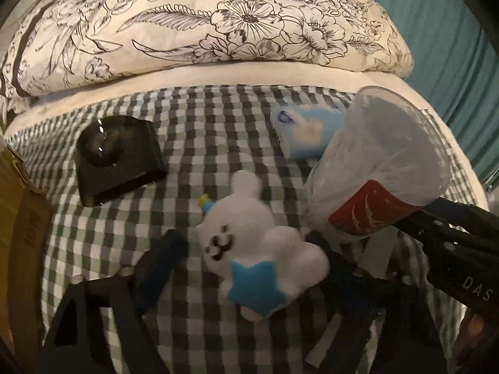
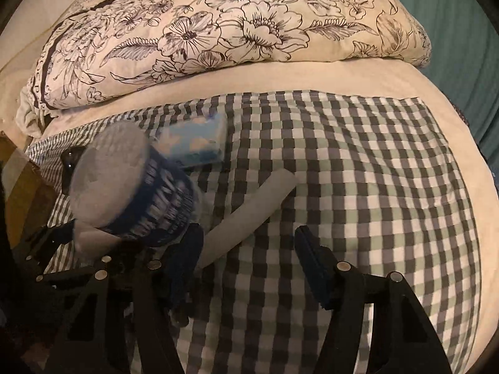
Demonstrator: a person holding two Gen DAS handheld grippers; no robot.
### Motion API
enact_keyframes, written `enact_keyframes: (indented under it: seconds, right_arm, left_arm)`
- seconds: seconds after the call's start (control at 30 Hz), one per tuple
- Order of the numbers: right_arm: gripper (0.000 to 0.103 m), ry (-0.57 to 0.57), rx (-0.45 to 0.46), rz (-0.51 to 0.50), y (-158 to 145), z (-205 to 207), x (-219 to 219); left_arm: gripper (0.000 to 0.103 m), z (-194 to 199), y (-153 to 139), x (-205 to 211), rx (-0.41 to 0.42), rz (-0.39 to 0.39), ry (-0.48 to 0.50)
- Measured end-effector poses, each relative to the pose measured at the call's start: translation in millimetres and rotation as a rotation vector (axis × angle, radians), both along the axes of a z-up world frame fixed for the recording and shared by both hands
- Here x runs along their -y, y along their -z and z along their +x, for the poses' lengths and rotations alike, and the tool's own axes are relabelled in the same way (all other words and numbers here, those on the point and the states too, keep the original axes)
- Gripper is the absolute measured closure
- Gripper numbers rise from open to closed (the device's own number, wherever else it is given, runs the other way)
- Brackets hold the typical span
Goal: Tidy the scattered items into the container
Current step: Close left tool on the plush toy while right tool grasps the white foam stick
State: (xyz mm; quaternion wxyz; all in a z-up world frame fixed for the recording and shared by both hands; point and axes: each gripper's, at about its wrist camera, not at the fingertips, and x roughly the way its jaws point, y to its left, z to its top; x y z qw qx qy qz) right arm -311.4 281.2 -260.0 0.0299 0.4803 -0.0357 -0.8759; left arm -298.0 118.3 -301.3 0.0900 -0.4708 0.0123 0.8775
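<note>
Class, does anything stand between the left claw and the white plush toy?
Nothing visible does: the white plush toy lies on the checked cloth, already between the open fingers of the left claw.

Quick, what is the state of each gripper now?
Left gripper: open, white plush toy between its fingers, not gripped.
Right gripper: open, grey tube between its fingers.
</note>
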Motion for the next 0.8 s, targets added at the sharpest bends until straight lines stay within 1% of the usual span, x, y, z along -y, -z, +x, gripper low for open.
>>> enact_keyframes:
  seconds: [0.03, 0.17, 0.3, 0.33, 0.37, 0.4, 0.43, 0.47, 0.57, 0.8]
  right_arm:
    - [0.040, 0.004, 0.007, -0.001, 1.7, -3.0, 1.1]
    - [0.039, 0.009, 0.007, 0.015, 3.9, -9.1, 8.0]
    - [0.038, -0.004, 0.008, 0.058, 6.7, -13.2, 17.1]
    - [0.041, -0.012, 0.006, 0.071, 7.6, -13.3, 20.1]
    - [0.053, -0.020, 0.006, 0.071, 7.9, -12.8, 21.8]
    - [0.061, -0.031, 0.006, 0.060, 7.9, -12.0, 23.6]
    - [0.073, -0.037, 0.005, 0.053, 7.7, -10.8, 25.2]
    - [0.082, -0.044, 0.001, 0.054, 6.8, -8.9, 28.4]
    - [0.098, -0.061, -0.007, 0.051, 3.5, -2.1, 35.7]
    - [0.098, -0.043, -0.051, 0.016, -19.3, 16.0, 34.1]
  left_arm:
    - [0.029, -1.0, -0.2, 1.1, 0.000, 0.005, 0.000]
    - [0.029, -1.6, -2.0, 6.6, -0.005, 0.016, 0.012]
    - [0.029, -0.9, -6.2, 16.2, -0.013, 0.037, -0.004]
    - [0.029, -0.6, -7.5, 18.1, -0.014, 0.036, -0.009]
    - [0.029, -0.4, -9.1, 20.1, -0.015, 0.036, -0.011]
    - [0.029, 0.6, -10.6, 21.7, -0.016, 0.036, -0.012]
    - [0.029, 1.8, -12.3, 23.5, -0.018, 0.036, -0.014]
    - [0.029, 2.8, -14.1, 25.3, -0.021, 0.036, -0.017]
    - [0.029, 6.5, -20.2, 29.5, -0.030, 0.031, -0.020]
    - [0.029, 22.1, -43.0, 31.0, -0.065, 0.023, -0.011]
